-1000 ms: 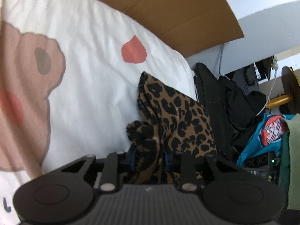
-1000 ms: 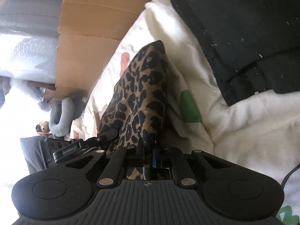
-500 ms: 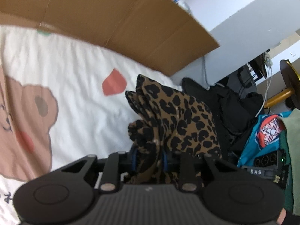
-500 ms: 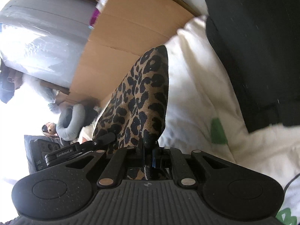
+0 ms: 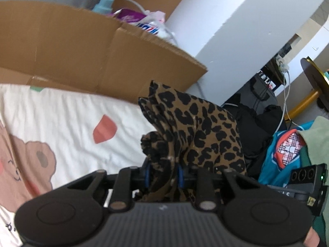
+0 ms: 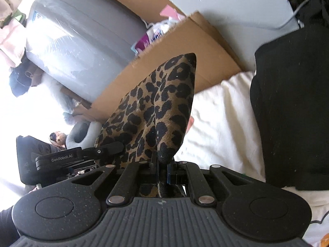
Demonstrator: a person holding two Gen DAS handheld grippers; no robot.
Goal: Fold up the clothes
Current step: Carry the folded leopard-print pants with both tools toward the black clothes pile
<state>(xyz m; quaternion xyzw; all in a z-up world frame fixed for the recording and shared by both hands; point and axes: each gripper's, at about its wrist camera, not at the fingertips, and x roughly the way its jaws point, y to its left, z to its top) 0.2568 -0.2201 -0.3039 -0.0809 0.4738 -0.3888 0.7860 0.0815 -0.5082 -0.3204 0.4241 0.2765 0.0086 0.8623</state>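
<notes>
A leopard-print garment (image 5: pixel 197 129) is held up above the white bear-print bedsheet (image 5: pixel 67 123), stretched between both grippers. My left gripper (image 5: pixel 163 176) is shut on a bunched wad of its fabric between the blue pads. In the right wrist view the same leopard-print garment (image 6: pixel 156 111) rises as a pointed fold, and my right gripper (image 6: pixel 162 170) is shut tightly on a thin edge of it. The left gripper (image 6: pixel 78 156) shows at the left of that view, clamped on the cloth's other side.
An open cardboard box (image 5: pixel 86 47) with bags stands behind the bed. Black clothes (image 5: pixel 257 127) and a blue garment (image 5: pixel 283 150) lie at the right. A black garment (image 6: pixel 292 103) lies on the sheet (image 6: pixel 222 123). A grey wrapped bulk (image 6: pixel 82 45) sits further back.
Both grippers have risen with the leopard garment, lifting it off the sheet. The views tilted up, so the cardboard box and wall now fill the background.
</notes>
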